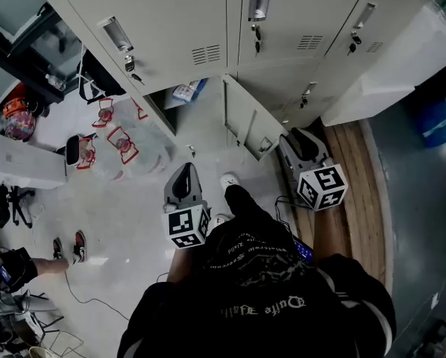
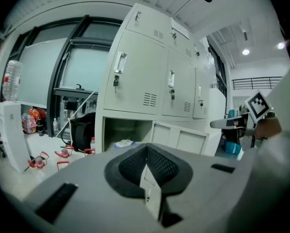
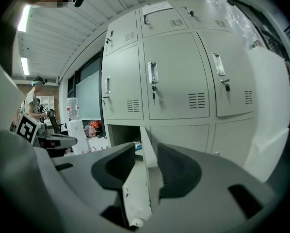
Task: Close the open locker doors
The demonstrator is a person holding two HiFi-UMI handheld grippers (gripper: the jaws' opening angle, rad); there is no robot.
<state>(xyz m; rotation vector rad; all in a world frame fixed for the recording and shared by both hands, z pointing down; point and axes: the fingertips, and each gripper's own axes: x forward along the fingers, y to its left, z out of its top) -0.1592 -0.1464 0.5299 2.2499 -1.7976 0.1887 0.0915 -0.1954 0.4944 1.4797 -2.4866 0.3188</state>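
The open locker door [image 1: 247,124] juts from the bottom row of lockers [image 1: 171,28]. Just right of it the right gripper [image 1: 299,136] holds its jaws wide, the door's edge in the gap, seemingly untouched. Left of it the left gripper [image 1: 184,170] is closed, empty.

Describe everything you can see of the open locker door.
The open door is pale grey metal, in the lockers' bottom row, swung well out into the room from the right side of its compartment. Its inner face shows recessed panels and a latch at the free edge. Nothing is seen touching it.
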